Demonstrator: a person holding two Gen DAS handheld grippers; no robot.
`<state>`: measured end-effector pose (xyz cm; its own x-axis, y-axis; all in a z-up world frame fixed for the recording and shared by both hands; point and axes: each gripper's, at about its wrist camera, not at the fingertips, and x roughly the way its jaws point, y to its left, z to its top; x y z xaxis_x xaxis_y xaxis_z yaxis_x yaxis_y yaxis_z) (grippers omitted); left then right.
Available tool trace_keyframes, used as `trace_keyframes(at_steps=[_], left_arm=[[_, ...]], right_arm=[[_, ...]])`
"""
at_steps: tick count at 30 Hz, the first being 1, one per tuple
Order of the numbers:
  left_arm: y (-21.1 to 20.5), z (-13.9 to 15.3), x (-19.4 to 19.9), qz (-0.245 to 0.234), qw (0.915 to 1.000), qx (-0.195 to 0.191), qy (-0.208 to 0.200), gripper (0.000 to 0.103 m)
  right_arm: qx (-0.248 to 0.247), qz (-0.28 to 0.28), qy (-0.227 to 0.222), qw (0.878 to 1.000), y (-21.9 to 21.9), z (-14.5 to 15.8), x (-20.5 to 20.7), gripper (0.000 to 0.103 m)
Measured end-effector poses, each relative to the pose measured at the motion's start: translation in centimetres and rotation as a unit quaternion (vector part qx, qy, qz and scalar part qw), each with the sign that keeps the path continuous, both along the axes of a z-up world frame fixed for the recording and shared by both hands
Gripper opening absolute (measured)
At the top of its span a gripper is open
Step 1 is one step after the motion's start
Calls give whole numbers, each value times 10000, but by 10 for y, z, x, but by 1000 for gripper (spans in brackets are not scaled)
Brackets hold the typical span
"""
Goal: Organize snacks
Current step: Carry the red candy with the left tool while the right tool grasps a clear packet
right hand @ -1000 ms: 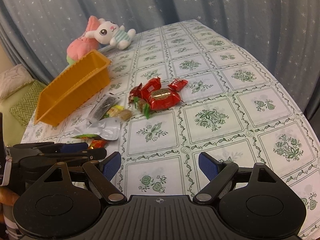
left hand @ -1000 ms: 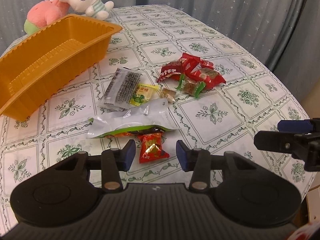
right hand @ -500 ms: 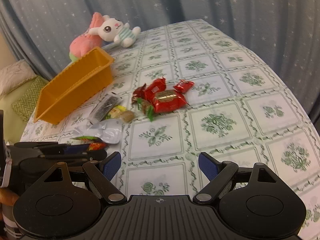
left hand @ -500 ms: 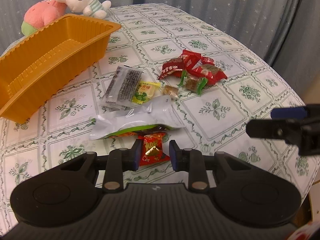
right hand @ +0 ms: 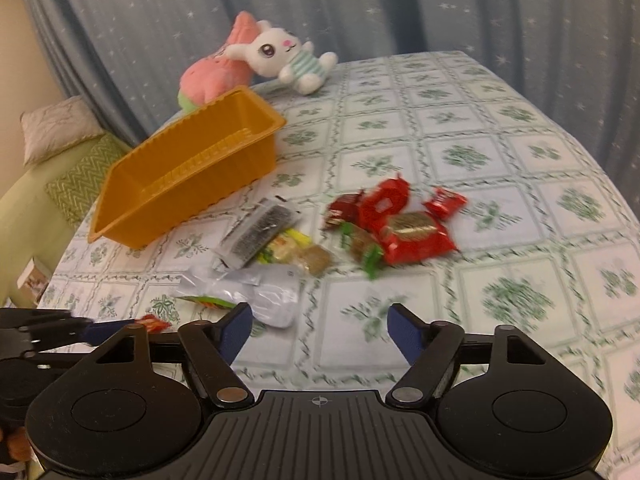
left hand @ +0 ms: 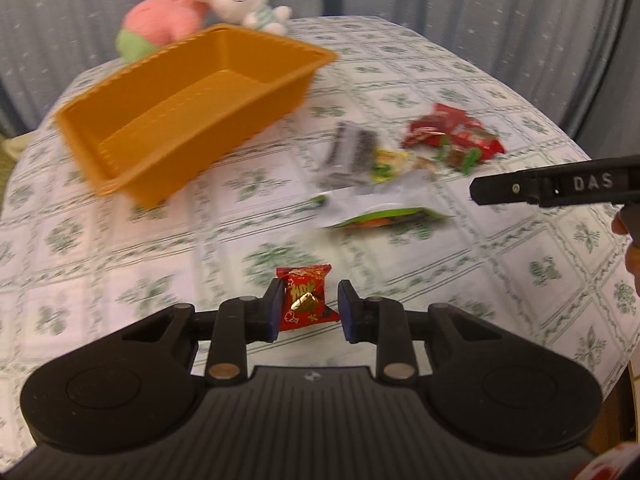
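My left gripper (left hand: 306, 304) is shut on a small red snack packet (left hand: 305, 298) and holds it above the table, near the empty orange tray (left hand: 192, 120). The remaining snacks lie in a loose pile: a silver pouch with a green edge (left hand: 384, 210), a dark seaweed pack (left hand: 352, 148), a yellow candy (left hand: 386, 162) and red wrappers (left hand: 452, 136). My right gripper (right hand: 320, 334) is open and empty, low over the table in front of the pile (right hand: 404, 224). The left gripper's fingers (right hand: 52, 330) with the red packet (right hand: 154, 323) show in the right wrist view.
A white plush rabbit (right hand: 284, 56) and a pink plush (right hand: 216, 74) lie at the table's far edge behind the orange tray (right hand: 192, 172). Starred blue curtains hang behind. A green cushion (right hand: 80, 176) lies off the table's left side.
My left gripper closed on the red packet, lifted it off the table and swung left toward the orange tray. My right gripper moved forward toward the snack pile, still open.
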<state>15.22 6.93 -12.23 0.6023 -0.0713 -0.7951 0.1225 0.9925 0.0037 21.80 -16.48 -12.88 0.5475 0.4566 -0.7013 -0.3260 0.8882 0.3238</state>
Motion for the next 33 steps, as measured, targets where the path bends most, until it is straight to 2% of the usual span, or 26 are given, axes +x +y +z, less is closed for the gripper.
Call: trace_keyframes(at_steps=[4, 9, 14, 21, 29, 33], left_arm=[[24, 4, -5, 286, 9996, 23, -17, 26], [53, 9, -6, 587, 9982, 68, -74, 26], [75, 13, -5, 760, 9970, 81, -131, 26], [98, 15, -2, 858, 9961, 89, -156, 26], [117, 19, 4, 903, 9957, 73, -209, 26], [124, 18, 6, 922, 9955, 69, -214, 26]], right_arm=[[-20, 34, 4, 10000, 13, -5, 12, 67], [-73, -69, 46, 9999, 26, -10, 26, 54], [-18, -325, 188, 9993, 34, -16, 40, 45], [-284, -640, 166, 9974, 47, -22, 48, 35], [-293, -1045, 263, 9937, 52, -25, 57, 35], [-71, -1318, 453, 9902, 47, -24, 63, 35]])
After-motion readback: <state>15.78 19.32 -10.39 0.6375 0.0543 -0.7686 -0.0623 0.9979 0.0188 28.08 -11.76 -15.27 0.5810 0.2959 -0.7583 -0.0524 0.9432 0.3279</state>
